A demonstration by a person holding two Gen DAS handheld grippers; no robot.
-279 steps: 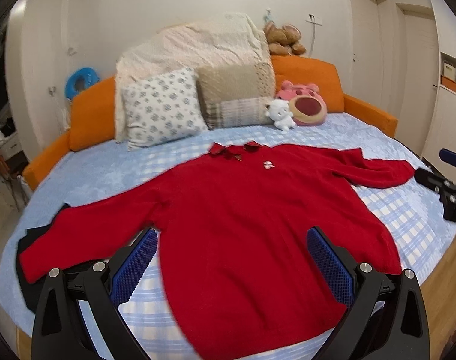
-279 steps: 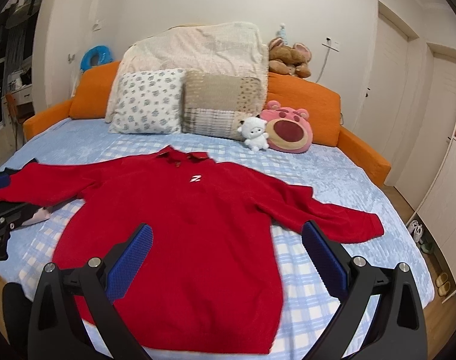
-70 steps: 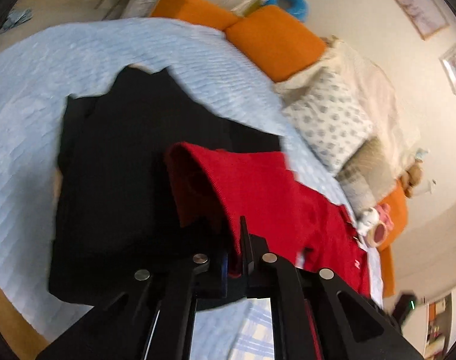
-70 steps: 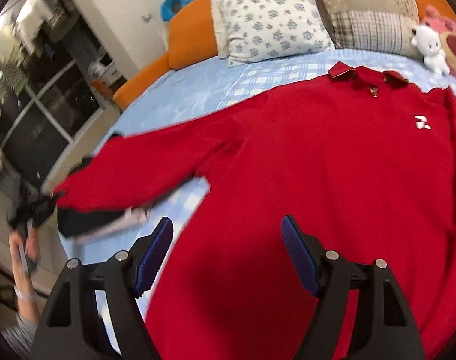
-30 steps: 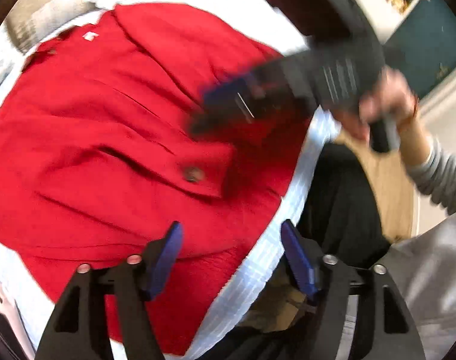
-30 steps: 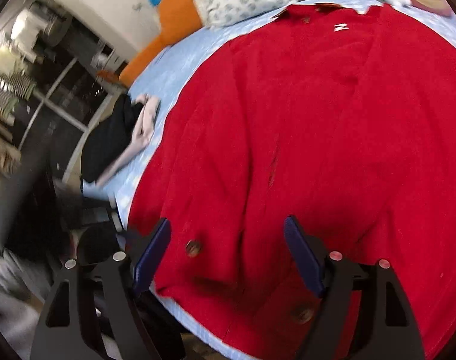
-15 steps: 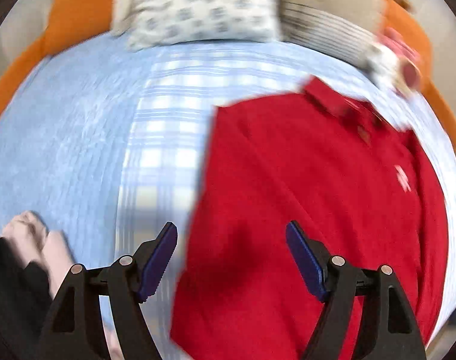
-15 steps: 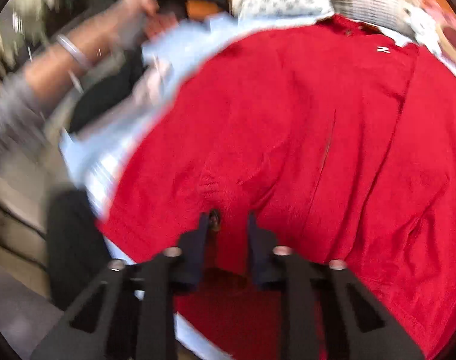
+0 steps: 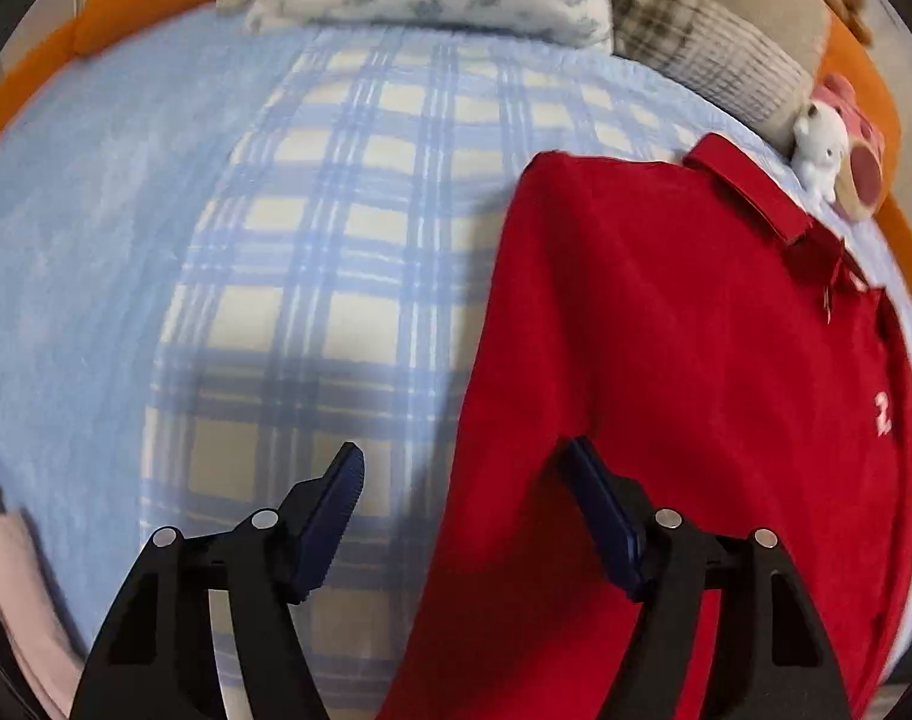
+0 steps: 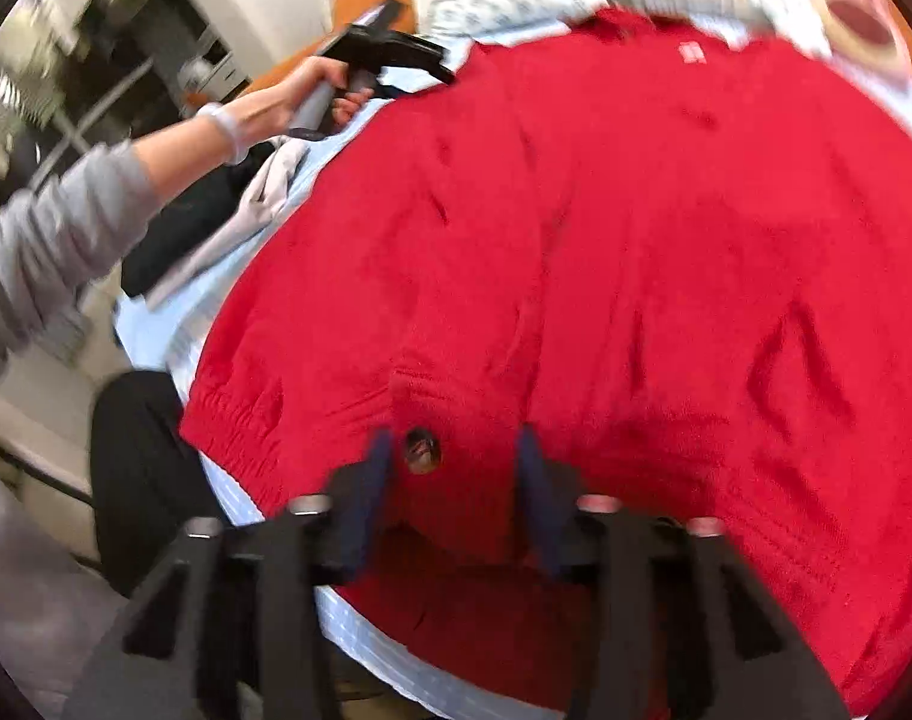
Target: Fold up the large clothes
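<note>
garment: red sweater lies flat on the plaid bedspread, collar toward the pillows, left side folded in to a straight edge.
left gripper: jaws spread, holding nothing, hovering over that folded edge, likely to check or press it.
right gripper: jaws part-open around the buttoned cuff near the hem; grip on the cloth cannot be told.
next step, judged: opposite side to fold in.
</note>
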